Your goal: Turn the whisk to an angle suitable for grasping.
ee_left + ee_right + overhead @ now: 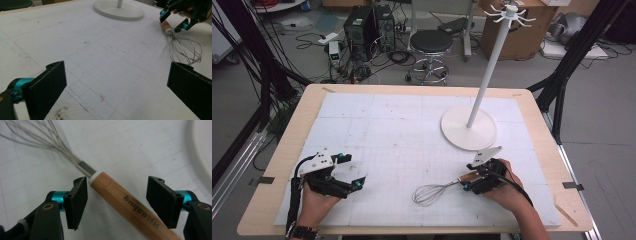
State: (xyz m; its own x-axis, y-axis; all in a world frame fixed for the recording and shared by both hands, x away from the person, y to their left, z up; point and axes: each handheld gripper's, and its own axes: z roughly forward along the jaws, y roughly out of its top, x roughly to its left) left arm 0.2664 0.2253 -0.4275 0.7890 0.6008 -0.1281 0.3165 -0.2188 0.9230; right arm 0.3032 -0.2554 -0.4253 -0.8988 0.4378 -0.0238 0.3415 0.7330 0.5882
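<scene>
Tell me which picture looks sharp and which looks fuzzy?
In the right gripper view the whisk handle is sharp enough to show printed letters, while its wires toward the top corner go soft. The left gripper view is darker, and its near black jaws look a little blurry. The high view is evenly lit, with a faint shadow under the whisk.

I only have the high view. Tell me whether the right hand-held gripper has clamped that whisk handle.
Observer: Not clamped. In the right gripper view, the right hand-held gripper straddles the whisk handle, with a clear gap at one jaw.
Operator: Describe the handle up close.
Observer: It is wood with dark lettering printed along it, and a white collar where the wires join.
Operator: Now report the other hand.
Observer: In the left gripper view, the left hand-held gripper is wide open, with nothing but the scuffed white board between its jaws.
</scene>
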